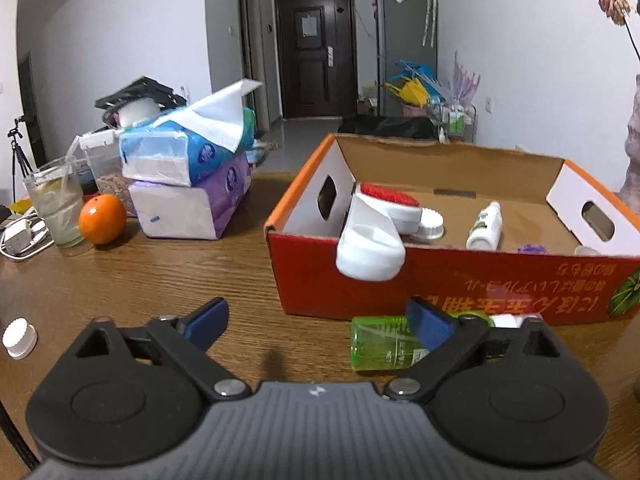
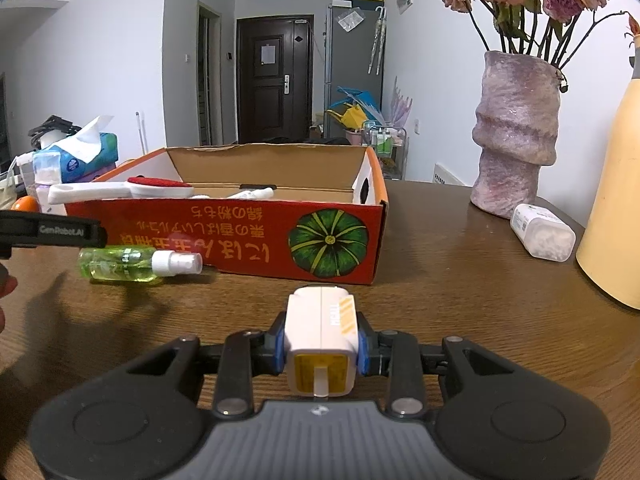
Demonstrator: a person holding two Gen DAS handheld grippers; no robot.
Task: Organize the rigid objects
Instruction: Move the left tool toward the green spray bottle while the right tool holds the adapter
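A red cardboard box (image 1: 480, 288) with a pumpkin print (image 2: 328, 248) stands on the wooden table. Inside it lie a white spray bottle (image 1: 486, 224) and a white round lid (image 1: 430, 226). A white brush with a red pad (image 1: 372, 240) hangs over the box's front wall. A green spray bottle (image 1: 380, 344) (image 2: 120, 266) lies on the table in front of the box. My left gripper (image 1: 320, 324) is open, its right finger just in front of the green bottle. My right gripper (image 2: 321, 346) is shut on a white and yellow plug block (image 2: 320, 332) above the table.
Stacked tissue packs (image 1: 188, 184), an orange (image 1: 102, 218), a drinking glass (image 1: 56, 204) and a charger with cables (image 1: 18, 240) crowd the left. A white cap (image 1: 18, 338) lies near the left edge. A vase (image 2: 516, 136), a white container (image 2: 542, 232) and a yellow jug (image 2: 616, 200) stand to the right.
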